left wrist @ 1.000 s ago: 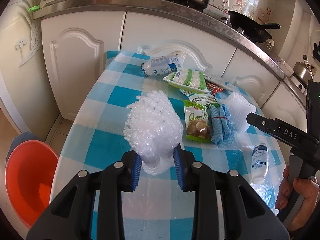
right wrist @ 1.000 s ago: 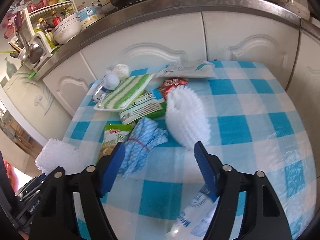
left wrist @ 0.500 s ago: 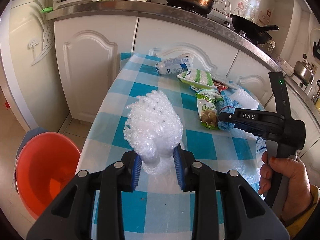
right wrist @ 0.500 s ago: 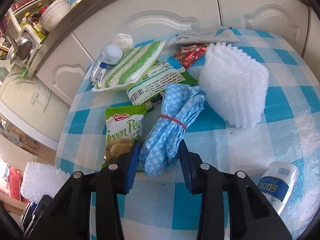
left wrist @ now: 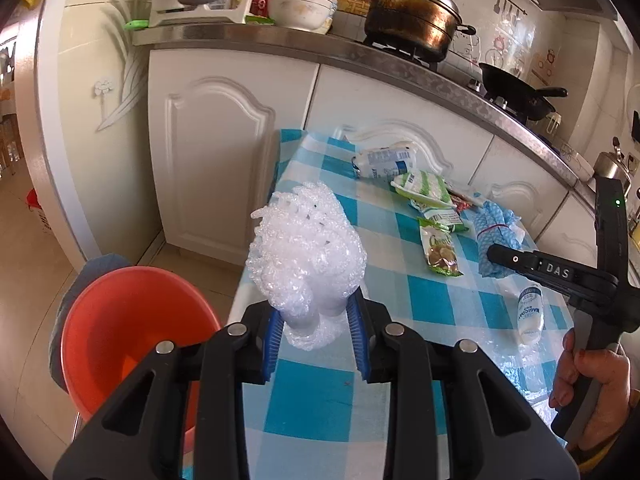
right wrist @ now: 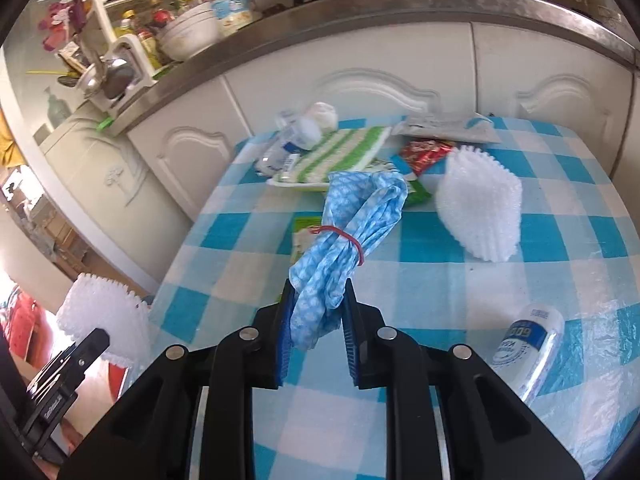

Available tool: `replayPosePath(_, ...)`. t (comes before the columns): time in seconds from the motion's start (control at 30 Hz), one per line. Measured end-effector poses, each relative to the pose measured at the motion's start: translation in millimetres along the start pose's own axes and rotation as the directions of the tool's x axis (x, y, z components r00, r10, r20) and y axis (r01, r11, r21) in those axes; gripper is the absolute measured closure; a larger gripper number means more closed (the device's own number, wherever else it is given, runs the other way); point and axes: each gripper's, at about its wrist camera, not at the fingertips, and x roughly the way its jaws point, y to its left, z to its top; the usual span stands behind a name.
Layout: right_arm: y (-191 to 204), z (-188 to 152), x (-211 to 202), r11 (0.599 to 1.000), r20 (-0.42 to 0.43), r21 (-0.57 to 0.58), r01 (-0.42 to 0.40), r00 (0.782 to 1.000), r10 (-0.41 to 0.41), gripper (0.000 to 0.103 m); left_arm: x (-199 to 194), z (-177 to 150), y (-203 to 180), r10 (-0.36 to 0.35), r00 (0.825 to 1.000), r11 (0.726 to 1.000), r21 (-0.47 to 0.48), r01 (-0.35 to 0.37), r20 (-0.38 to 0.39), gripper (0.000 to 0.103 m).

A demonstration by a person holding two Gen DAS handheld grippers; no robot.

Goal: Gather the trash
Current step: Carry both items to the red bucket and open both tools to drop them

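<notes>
We've got the L gripper (left wrist: 316, 328) clamped on a wad of bubble wrap (left wrist: 306, 248), blue pads squeezing its lower end, the rest bulging up above the fingers. It's held over the near-left edge of the table (left wrist: 432, 300), w/ the orange bucket (left wrist: 120, 328) on the floor just to the left & below. In the R wrist view the same wad shows at lower left, off the table edge.

R gripper (right wrist: 316, 320) has its jaws closing on the blue cloth (right wrist: 352, 232), a rolled bundle w/ a red rubber band (right wrist: 344, 238) round its middle. The pads press its near end; the bundle sticks up & away from the fingers, lifted clear of the checked tablecloth. In the L view we see our R hand (left wrist: 592, 380) on the gripper's handle at the right edge.

Other stuff on the table: white foam pad (right wrist: 480, 208) just right of the cloth, small white bottle (right wrist: 528, 348) lying on its side near the R fingers on a clear plastic sheet (right wrist: 600, 340), green snack bag (left wrist: 440, 248) partly behind the cloth, green-striped sponge pack (right wrist: 340, 152) further back, a red wrapper (right wrist: 426, 152) beside it, another bottle (left wrist: 384, 160) & a flat grey pouch (right wrist: 448, 126) at the far edge by the white cabinets (left wrist: 224, 152).

On the counter above: pot (left wrist: 412, 16), pan (left wrist: 516, 92), bowls (left wrist: 300, 6).
</notes>
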Motion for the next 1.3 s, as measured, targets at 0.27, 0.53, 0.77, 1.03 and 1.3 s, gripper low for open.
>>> replayPosePath(0.27,93,-15,-1,0.959,-0.092,-0.176,-0.221,0.974,0.207,0.08,-32,-1,51,0.098,0.994,0.993,-0.066,-0.095,0.042,0.071)
replayPosePath(0.53,196,-46,32,0.86,-0.265,-0.334,-0.386,0.914,0.308,0.08,-31,-22,115,0.203,0.979,0.965,-0.162,-0.206,-0.031,0.071)
replayPosePath(0.77,246,-79,69,0.797,-0.384,-0.419,-0.434,0.881,0.278,0.076,-15,-47,157,0.245,0.961,0.94,-0.212,-0.268,-0.126,0.065)
replayPosePath(1.03,253,-89,74,0.801,-0.373,-0.436,-0.412,0.892,0.255,0.037,0,-65,179,0.293,0.937,0.91,-0.246,-0.335,-0.192,0.023)
replayPosePath(1.3,210,-59,39,0.878,-0.247,-0.326,-0.349,0.928,0.278,0.02,-20,-53,187,0.313,0.941,0.898,-0.281,-0.337,-0.128,0.015)
